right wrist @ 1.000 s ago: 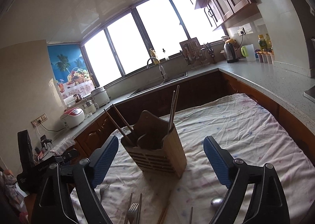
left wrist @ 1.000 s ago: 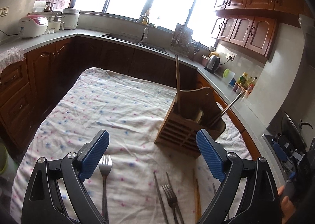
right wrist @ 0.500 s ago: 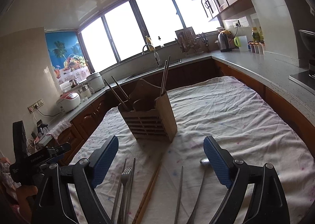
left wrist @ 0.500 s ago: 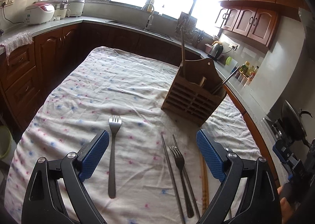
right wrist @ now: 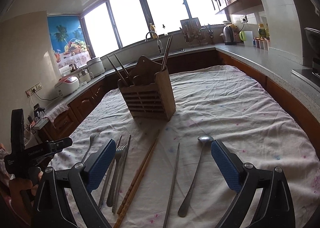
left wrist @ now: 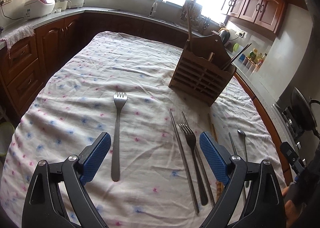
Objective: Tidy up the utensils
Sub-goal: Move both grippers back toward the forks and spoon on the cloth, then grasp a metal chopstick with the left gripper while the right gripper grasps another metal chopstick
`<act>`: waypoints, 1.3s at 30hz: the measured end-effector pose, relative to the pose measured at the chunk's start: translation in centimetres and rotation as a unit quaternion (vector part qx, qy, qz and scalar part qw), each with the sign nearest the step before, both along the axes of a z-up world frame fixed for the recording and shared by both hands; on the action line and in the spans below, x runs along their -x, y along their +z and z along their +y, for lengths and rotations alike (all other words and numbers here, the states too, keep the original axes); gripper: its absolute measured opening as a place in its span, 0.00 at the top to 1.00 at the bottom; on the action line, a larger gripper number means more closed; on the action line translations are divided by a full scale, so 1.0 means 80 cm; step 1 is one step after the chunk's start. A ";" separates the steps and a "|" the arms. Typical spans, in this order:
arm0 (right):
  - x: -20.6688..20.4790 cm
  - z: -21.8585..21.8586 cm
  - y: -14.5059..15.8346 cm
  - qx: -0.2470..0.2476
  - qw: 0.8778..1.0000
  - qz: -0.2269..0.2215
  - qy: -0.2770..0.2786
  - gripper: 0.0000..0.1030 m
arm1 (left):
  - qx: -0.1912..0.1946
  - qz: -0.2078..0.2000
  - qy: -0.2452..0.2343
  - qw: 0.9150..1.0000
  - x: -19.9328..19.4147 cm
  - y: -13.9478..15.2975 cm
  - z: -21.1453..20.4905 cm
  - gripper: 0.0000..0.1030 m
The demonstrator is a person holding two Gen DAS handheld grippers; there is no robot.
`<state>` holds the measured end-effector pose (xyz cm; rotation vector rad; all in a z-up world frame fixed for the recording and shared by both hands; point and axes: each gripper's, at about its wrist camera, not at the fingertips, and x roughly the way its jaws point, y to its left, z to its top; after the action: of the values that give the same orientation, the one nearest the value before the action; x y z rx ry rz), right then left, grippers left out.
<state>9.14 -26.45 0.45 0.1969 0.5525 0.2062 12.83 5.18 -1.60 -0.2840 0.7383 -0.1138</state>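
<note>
A wooden utensil holder (left wrist: 202, 75) (right wrist: 149, 95) stands on the cloth-covered table (left wrist: 90, 79) with chopsticks sticking out of it. Loose cutlery lies in front of it. A lone steel fork (left wrist: 117, 134) lies just ahead of my left gripper (left wrist: 155, 158), which is open and empty above the cloth. To its right lie a second fork (left wrist: 193, 160) between metal chopsticks (left wrist: 183, 158), then wooden chopsticks (right wrist: 140, 176), a single metal chopstick (right wrist: 173, 182) and a spoon (right wrist: 197, 172). My right gripper (right wrist: 163, 166) hangs over these, its jaws opening, nothing between them.
Dark wooden cabinets and grey counters ring the table, with a sink (right wrist: 158, 45), rice cookers (left wrist: 40, 5) and a kettle (right wrist: 229, 34). In the right wrist view the left gripper's body (right wrist: 30, 156) and a hand show at the left edge.
Both grippers have come down and tilted toward the table. The holder has slid up in both views, and the row of loose cutlery has come into full sight.
</note>
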 end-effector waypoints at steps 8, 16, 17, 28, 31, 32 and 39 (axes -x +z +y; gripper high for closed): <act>-0.008 -0.001 -0.012 -0.005 1.000 0.018 0.005 0.06 | -0.009 0.020 -0.008 1.000 -0.010 -0.009 -0.006 0.11; -0.026 0.004 -0.022 0.001 0.999 0.041 0.014 0.07 | -0.011 0.036 -0.017 0.999 -0.028 -0.014 -0.009 0.11; -0.028 0.005 -0.024 0.002 0.999 0.045 0.015 0.10 | -0.010 0.038 -0.021 0.999 -0.031 -0.014 -0.010 0.11; -0.065 0.008 -0.051 0.005 0.993 0.113 0.021 0.56 | -0.032 0.079 -0.073 0.994 -0.082 -0.028 -0.039 0.47; -0.078 0.009 -0.059 0.010 0.991 0.134 0.021 0.66 | -0.037 0.088 -0.085 0.992 -0.098 -0.032 -0.047 0.56; -0.082 0.009 -0.062 0.013 0.990 0.140 0.020 0.67 | -0.037 0.090 -0.088 0.991 -0.103 -0.033 -0.049 0.58; -0.107 0.009 -0.077 0.020 0.985 0.170 0.016 0.72 | -0.045 0.119 -0.098 0.987 -0.139 -0.047 -0.057 0.69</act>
<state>17.70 -25.72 -5.71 0.1842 0.8999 0.1938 23.92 0.66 -5.39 -0.1395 1.0061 -0.2360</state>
